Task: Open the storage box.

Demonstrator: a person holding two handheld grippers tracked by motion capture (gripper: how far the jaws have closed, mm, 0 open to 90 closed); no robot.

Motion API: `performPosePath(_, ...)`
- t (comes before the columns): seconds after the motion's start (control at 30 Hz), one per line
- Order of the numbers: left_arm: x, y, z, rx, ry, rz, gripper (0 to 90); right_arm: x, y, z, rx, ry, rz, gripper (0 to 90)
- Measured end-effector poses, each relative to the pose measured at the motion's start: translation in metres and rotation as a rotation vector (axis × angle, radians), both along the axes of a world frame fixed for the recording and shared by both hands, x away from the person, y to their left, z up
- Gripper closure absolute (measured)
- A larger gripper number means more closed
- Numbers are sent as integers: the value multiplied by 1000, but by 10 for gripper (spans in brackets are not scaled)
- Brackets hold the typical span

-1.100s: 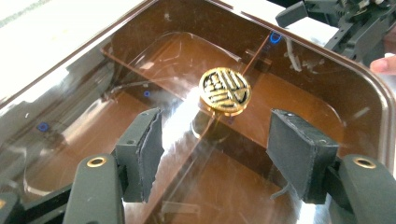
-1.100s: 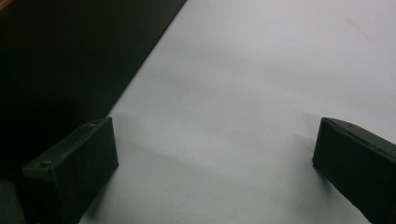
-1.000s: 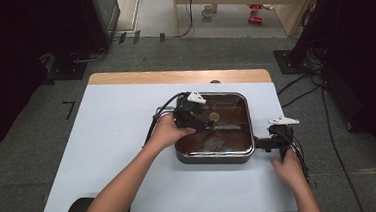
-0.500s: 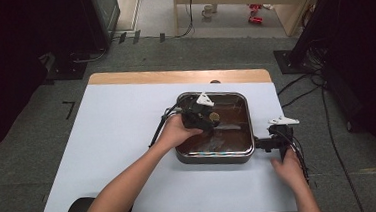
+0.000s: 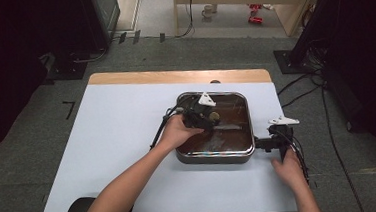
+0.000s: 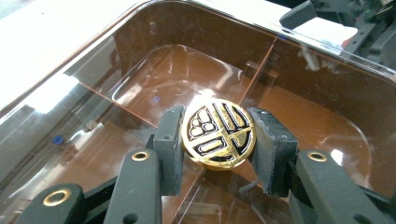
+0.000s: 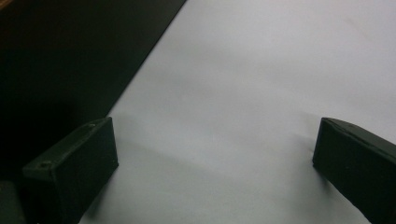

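Note:
A square dark pan (image 5: 214,156) stands on the white table under a brown-tinted glass lid (image 6: 140,79). A round gold knob (image 6: 218,135) with a black pattern sits at the lid's middle, and it also shows in the high view as the gold knob (image 5: 214,116). My left gripper (image 6: 218,142) has just been closing, and both pads now press on the knob's sides. In the high view the left gripper (image 5: 204,116) is over the lid. My right gripper (image 7: 215,158) stands open just above bare table, with nothing between its jaws. It is the right gripper (image 5: 268,143) beside the pan's right side.
The white table (image 5: 118,141) has free room left of the pan and along the front. A wooden strip (image 5: 174,77) runs along its far edge. Cables trail from both grippers. Dark stands and floor cables surround the table.
The left gripper has moved right from the lid's left part to its middle and closed on the gold knob. The right hand and gripper have stayed put.

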State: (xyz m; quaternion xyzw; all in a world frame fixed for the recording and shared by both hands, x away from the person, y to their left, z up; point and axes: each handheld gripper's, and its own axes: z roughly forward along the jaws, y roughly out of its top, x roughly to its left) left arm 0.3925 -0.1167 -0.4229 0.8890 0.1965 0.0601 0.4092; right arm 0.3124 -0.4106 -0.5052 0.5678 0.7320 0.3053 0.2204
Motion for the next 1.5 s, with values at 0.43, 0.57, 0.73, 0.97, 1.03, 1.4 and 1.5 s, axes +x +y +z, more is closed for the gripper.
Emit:
performPosePath(0.43, -2, 18, 37, -46, -34, -9, 589, 0, 0, 0, -1, -1, 1, 0)
performPosePath(0.57, -4, 25, 46, -49, -54, -3, 588, 0, 0, 0, 0, -1, 0, 0)
performPosePath(0.73, -3, 40, 59, -51, -48, 34, 588, 0, 0, 0, 0, 0, 1, 0)
performPosePath(0.97, -3, 60, 69, -63, -46, 64, 588, 0, 0, 0, 1, 1, 0, 0)
performPosePath(1.03, -4, 68, 72, -68, -45, 74, 588, 0, 0, 0, 0, 0, 0, 0)
performPosePath(1.4, -4, 115, 82, -85, -22, 161, 588, 0, 0, 0, 1, 1, 0, 0)
performPosePath(1.5, -4, 125, 81, -84, -21, 184, 589, 0, 0, 0, 1, 1, 0, 0)
